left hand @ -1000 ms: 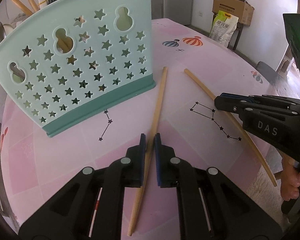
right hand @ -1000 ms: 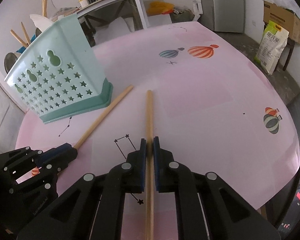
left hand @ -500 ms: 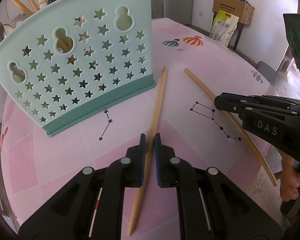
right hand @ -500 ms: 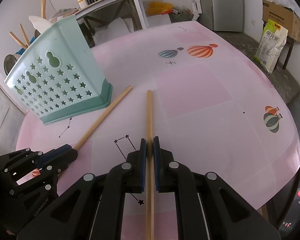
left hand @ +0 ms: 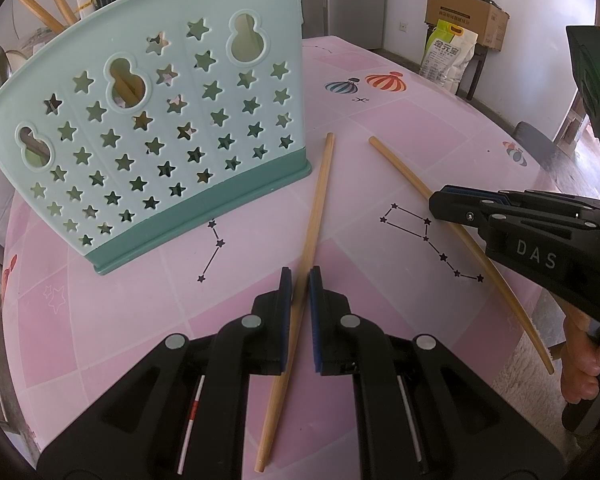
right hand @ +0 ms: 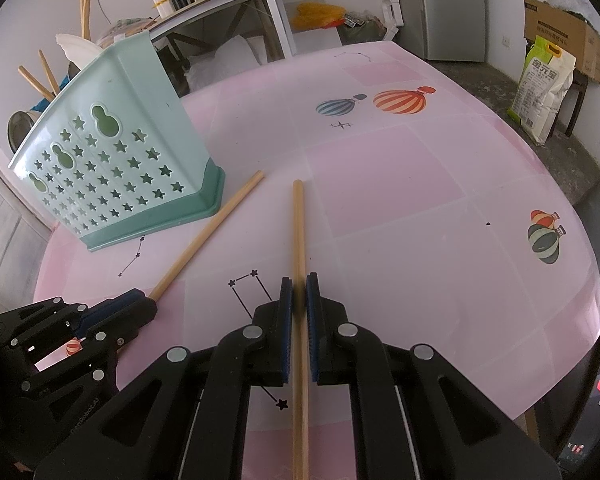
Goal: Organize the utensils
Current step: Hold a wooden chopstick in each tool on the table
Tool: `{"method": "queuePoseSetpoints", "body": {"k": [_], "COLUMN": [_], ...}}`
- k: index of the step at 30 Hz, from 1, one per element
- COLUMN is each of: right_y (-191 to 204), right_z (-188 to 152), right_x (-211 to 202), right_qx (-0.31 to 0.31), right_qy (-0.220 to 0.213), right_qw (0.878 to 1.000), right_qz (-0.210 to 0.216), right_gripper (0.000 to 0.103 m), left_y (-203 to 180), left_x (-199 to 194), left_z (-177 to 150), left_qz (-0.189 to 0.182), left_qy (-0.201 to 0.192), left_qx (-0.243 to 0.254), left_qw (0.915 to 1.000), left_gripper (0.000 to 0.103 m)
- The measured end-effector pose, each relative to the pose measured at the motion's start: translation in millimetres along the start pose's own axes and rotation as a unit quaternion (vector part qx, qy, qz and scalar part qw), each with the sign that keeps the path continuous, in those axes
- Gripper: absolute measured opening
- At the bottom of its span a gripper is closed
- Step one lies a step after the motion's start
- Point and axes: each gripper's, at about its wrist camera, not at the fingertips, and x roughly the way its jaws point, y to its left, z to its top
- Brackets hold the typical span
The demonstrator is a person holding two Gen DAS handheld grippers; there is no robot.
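Two wooden chopsticks lie on the pink table. My left gripper [left hand: 300,276] is shut on the left chopstick [left hand: 318,200], which points toward the mint utensil holder [left hand: 148,120]. My right gripper [right hand: 297,282] is shut on the right chopstick [right hand: 299,232]. In the left wrist view the right gripper [left hand: 436,202] shows at the right, clamping its chopstick [left hand: 400,170]. In the right wrist view the left gripper [right hand: 148,304] shows at the lower left on its chopstick [right hand: 208,236], and the holder [right hand: 112,160] stands at the left with wooden sticks inside.
The pink table [right hand: 400,200] has balloon and constellation prints. Its edge runs close on the right [left hand: 540,312]. A shelf with bottles [right hand: 220,4], a fridge [right hand: 452,8] and a cardboard box [right hand: 560,40] stand beyond the table.
The holder sits slightly farther left in the right wrist view than a second ago. Both grippers stay shut on their chopsticks, almost still.
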Motion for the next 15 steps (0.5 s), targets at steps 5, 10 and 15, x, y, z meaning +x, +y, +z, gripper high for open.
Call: {"method": "queuePoseSetpoints", "body": {"k": [5, 10, 15], "right_y": [0.0, -1.2, -5.4], "right_z": [-0.4, -0.1, -0.9], "right_x": [0.2, -0.1, -1.1], "right_qx": [0.002, 0.004, 0.010], "right_qy": [0.000, 0.000, -0.001], "right_qw": [1.000, 1.000, 1.000], "right_qz": [0.001, 0.004, 0.004], "right_gripper": [0.007, 0.007, 0.007], "left_y": [-1.3, -1.4, 1.2], "left_x": [2.4, 1.7, 1.6], "left_z": [0.5, 0.5, -2.0], "left_qz": [0.001, 0.002, -0.001], "left_qy": [-0.001, -0.001, 0.003], "left_qx": [0.001, 0.003, 0.003], "left_qw": [1.0000, 1.0000, 1.0000], "left_gripper": [0.007, 0.007, 0.007]}}
